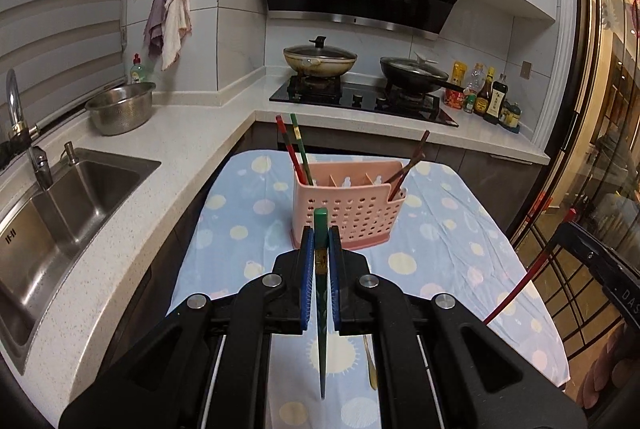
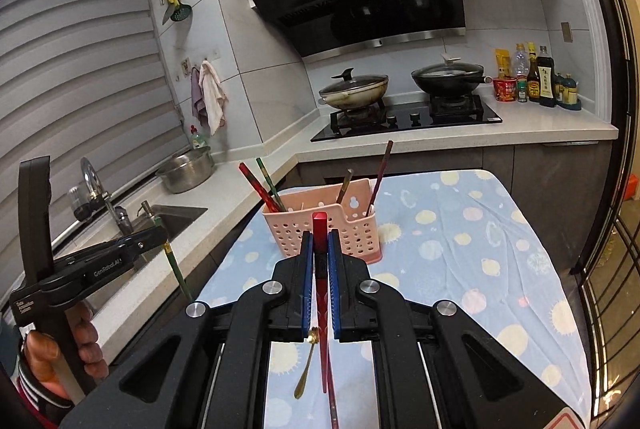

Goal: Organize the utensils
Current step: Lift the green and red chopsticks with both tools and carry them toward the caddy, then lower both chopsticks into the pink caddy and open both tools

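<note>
- While both grippers hold a load, the table [image 1: 460, 253] under its spotted blue cloth carries everything else, and the pink caddy [image 1: 352, 213] stands near its far edge, roughly midway between the side edges
- Inside the caddy, a red and a green chopstick lean in the left end compartment and brown ones in the right end; the middle slots look vacant
- Left gripper [image 1: 321, 241] is clenched on a green chopstick [image 1: 320, 225], blunt end up, tip hanging down towards the near edge of the table
- Right gripper [image 2: 320, 249] is clamped on a red chopstick [image 2: 320, 229] in the same way, blunt end up, in front of the caddy
- A small gold spoon [image 2: 307, 365] lies flat on the cloth near the near edge, below the right gripper, not yet picked up
- Judged by look, the chopsticks are light, stiff and lacquer-slick, so they could swivel between the pads; a hold near the thick upper end suits dropping them in tip first
- That spoon looks thin and light; its handle mid-length seems the best place to pinch
</note>
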{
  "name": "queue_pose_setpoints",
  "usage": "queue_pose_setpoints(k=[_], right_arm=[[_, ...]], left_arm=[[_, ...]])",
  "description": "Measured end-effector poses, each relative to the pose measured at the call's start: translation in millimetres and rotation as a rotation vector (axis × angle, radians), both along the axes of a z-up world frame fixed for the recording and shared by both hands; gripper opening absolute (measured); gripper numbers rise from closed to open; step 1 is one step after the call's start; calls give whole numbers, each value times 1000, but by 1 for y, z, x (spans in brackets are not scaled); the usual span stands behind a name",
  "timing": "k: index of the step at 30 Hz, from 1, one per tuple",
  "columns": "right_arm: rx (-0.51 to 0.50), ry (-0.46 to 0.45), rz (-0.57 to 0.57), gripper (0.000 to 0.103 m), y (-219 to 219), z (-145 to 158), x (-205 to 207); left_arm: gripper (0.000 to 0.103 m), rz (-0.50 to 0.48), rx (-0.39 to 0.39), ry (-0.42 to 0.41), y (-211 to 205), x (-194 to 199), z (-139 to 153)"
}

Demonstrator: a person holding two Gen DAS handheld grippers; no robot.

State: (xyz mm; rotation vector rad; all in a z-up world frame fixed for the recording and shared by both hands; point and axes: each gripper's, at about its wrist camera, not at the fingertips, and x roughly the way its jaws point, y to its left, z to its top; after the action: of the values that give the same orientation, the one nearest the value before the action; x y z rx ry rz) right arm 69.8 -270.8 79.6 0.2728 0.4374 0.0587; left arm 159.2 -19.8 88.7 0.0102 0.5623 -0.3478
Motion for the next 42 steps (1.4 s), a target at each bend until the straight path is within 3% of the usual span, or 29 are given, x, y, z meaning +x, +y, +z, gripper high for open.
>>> queue_pose_setpoints(k=[5,15,23,30,42], right_arm=[[30,-34,19,7,-4,21,26],[-8,-177,14,7,-3,81,93],[7,-206,-2,7,-3,109,156],[-21,-156,2,7,5,95,202],[-33,-4,-3,7,10,27,246]], left_arm=[[7,-6,-17,-56,-7,19,33],[7,3,-57,-185,-28,69,98],[7,15,-54,-236,-42,115,124],[7,14,-53,-230,-51,147,120],[7,8,-19,-106,-63,180,61]])
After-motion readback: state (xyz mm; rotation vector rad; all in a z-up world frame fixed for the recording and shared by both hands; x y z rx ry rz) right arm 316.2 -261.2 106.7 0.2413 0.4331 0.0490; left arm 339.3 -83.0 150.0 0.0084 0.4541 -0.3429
